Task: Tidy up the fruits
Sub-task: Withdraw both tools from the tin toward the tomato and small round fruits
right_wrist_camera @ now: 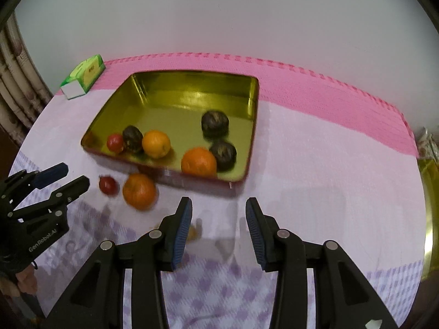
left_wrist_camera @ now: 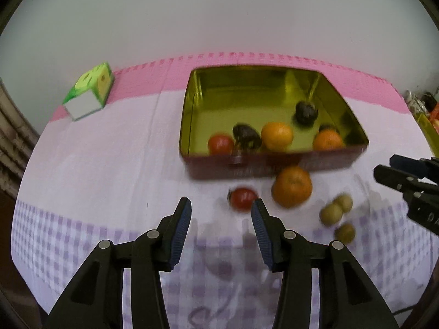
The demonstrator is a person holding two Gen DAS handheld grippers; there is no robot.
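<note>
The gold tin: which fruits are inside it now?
Inside the gold tin lie two oranges, one small red fruit and three dark fruits. No fruit appears hidden.

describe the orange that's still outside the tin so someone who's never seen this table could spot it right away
Find the gold-lined tin on the pink and lilac tablecloth. Just in front of its near wall, on the cloth, lies the loose orange, beside a small red fruit. It is the only orange outside the tin, and the biggest of the loose fruits.
</note>
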